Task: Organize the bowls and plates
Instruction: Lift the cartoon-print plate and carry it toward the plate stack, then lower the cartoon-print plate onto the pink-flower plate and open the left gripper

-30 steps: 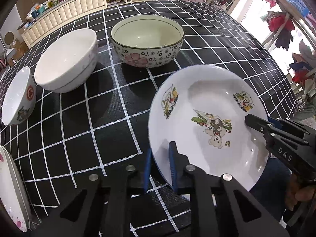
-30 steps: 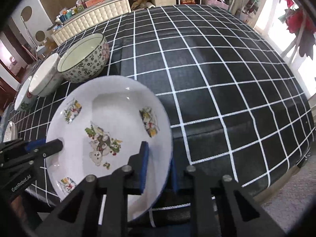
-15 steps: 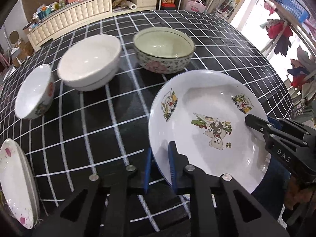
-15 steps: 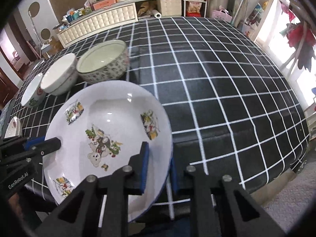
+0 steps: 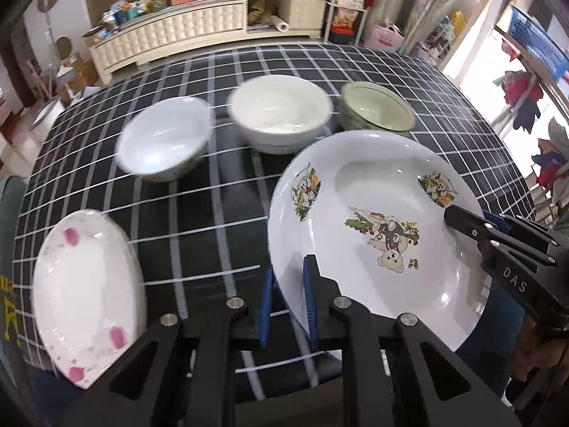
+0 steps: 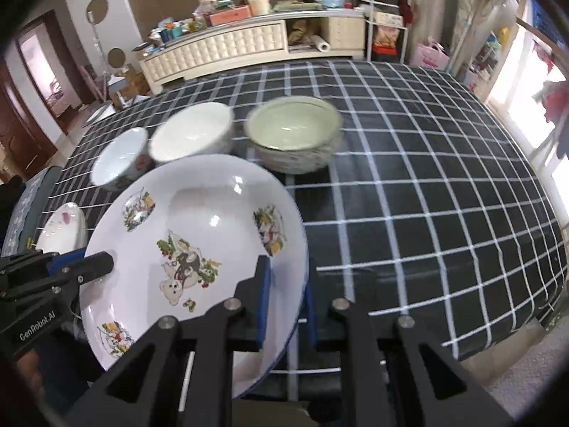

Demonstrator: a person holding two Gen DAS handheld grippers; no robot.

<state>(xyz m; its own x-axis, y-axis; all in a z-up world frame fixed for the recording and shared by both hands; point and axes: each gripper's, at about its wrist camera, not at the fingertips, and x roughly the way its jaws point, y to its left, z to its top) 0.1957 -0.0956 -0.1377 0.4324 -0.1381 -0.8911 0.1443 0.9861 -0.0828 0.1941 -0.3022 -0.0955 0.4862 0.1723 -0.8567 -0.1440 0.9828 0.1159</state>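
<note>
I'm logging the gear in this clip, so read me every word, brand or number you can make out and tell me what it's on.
"DAS": white letters on the body of the right tongs, seen from the left wrist.
"GenRobot.AI": white letters on the body of the left tongs, seen from the right wrist.
Cartoon plate: pictures only, no words.
Yellow marks at the left wrist view's left edge: cut off, unreadable.
Sideboard clutter: too small and blurred.

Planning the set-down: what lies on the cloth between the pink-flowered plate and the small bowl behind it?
Nothing: in the left wrist view only bare checked tablecloth lies between the pink-flowered plate and the small bowl.
</note>
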